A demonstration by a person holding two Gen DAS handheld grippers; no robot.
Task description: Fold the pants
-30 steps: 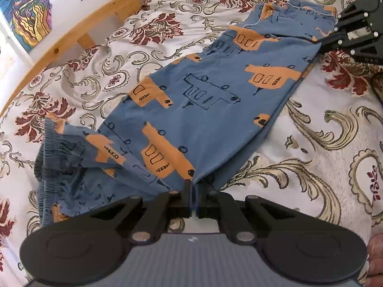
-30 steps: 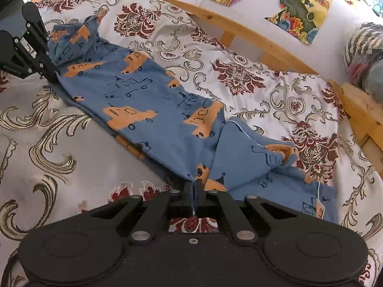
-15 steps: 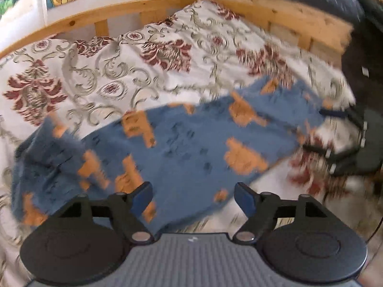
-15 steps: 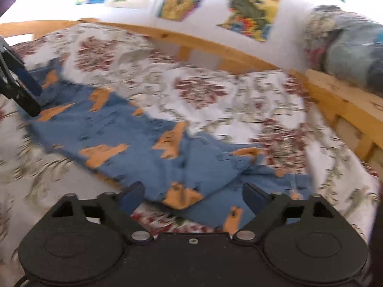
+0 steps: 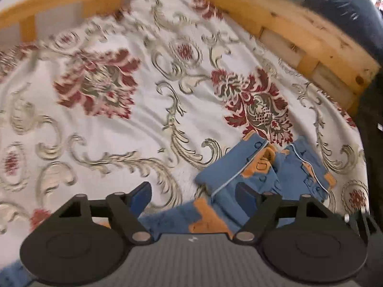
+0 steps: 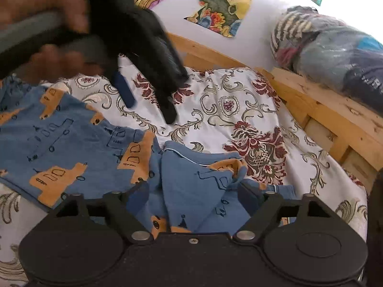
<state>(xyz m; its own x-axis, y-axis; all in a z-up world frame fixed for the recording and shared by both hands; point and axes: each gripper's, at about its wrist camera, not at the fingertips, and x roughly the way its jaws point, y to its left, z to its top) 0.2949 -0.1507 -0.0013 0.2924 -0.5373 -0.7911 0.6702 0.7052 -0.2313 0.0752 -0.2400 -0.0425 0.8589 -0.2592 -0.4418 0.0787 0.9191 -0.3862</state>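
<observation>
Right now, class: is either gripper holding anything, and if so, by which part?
Nothing is held. The left gripper and the right gripper both have open jaws above the blue truck-print pants.

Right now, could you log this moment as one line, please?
left tool open | right tool open | pants released, flat on bed

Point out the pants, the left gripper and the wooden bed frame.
pants [image 6: 71,148]: right wrist view, flat blue leg panel.
left gripper [image 6: 150,110]: right wrist view, between its open fingertips.
wooden bed frame [image 5: 299,35]: left wrist view, top rail.
</observation>
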